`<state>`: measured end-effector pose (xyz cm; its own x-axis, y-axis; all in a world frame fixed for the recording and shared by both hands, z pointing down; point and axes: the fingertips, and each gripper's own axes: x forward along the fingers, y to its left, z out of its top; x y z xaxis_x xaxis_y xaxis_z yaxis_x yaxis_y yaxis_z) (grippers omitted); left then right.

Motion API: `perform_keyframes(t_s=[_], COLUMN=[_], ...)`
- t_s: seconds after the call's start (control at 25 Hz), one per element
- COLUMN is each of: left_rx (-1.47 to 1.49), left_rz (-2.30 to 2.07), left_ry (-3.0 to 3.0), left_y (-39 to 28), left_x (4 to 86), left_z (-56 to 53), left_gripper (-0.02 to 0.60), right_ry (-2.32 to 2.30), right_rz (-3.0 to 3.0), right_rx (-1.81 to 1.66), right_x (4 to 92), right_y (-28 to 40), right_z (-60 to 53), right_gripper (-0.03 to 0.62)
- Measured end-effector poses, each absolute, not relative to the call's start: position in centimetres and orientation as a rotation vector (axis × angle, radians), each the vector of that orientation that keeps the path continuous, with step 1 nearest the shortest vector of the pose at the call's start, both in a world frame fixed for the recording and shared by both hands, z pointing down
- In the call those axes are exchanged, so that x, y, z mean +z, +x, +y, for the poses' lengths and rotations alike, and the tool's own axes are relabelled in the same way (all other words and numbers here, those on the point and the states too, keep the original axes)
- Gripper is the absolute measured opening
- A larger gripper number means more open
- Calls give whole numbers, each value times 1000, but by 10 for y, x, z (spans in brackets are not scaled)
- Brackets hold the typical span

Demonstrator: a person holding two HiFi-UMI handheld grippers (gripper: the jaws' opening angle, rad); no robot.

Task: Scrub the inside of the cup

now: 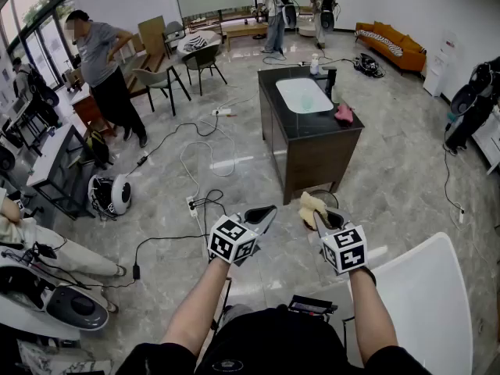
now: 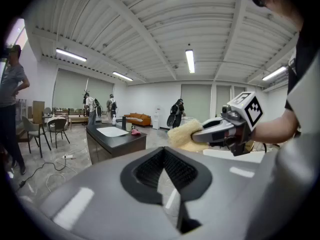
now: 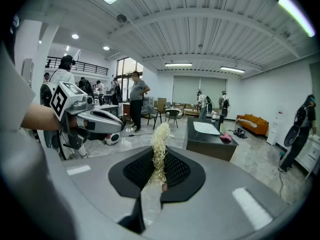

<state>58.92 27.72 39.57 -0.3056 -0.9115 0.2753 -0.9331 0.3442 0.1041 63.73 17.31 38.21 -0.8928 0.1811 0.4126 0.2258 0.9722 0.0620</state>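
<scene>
My right gripper is shut on a pale yellow fibrous sponge, which sticks up from between its jaws. My left gripper is shut with nothing in it, level with the right and a little to its left. Both are held in the air over the floor, well short of the dark counter. In the left gripper view the right gripper and its sponge cross the frame at right. The right gripper view shows the left gripper at left. I cannot make out a cup.
The counter has a white sink basin, a pink cloth, a bottle and a dark upright fixture. A white chair is near at lower right. Cables trail over the floor. A person stands at the far left.
</scene>
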Motion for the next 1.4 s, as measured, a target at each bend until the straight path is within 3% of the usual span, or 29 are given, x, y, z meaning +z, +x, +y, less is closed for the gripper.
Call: perform_keyframes(t_s=[0.52, 1.04, 1.4], left_rx=[111, -69, 3], left_rz=[-2321, -2336, -2311], left_ry=[1634, 1707, 1684], left_y=[591, 601, 600], left_x=[399, 382, 394], left_z=[279, 278, 278], left_gripper=[2, 2, 2], right_ry=[-292, -327, -329], right_rz=[-2696, -2686, -2683], right_rx=[-139, -120, -110], right_x=[386, 386, 386], right_y=[643, 647, 646], right_z=[172, 175, 173], right_gripper=[43, 43, 43])
